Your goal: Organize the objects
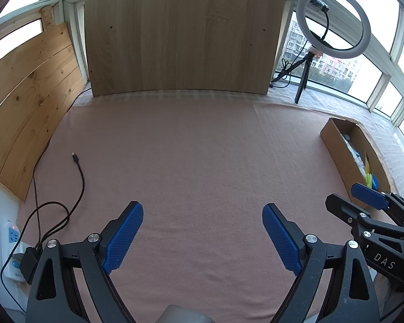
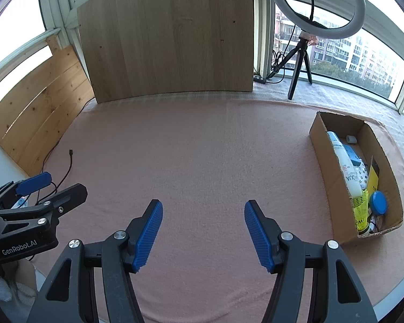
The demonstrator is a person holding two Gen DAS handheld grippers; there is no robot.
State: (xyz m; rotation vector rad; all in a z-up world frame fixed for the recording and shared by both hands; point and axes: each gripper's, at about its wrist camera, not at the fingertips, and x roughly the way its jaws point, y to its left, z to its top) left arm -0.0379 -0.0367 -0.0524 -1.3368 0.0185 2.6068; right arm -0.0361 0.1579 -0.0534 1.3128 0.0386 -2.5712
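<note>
Left gripper (image 1: 202, 238) jaws apart, empty, right gripper (image 2: 203, 235) jaws apart, empty, cardboard box (image 2: 334, 177) holding items, pink cloth (image 2: 202, 156) beneath.

A glazed apartment balcony: wraparound windows (image 2: 363, 53), ring light (image 2: 317, 8), pink cloth-covered table (image 2: 202, 161).

Bright daylight through windows (image 2: 363, 53), blown out; fisheye-bent edges.
</note>
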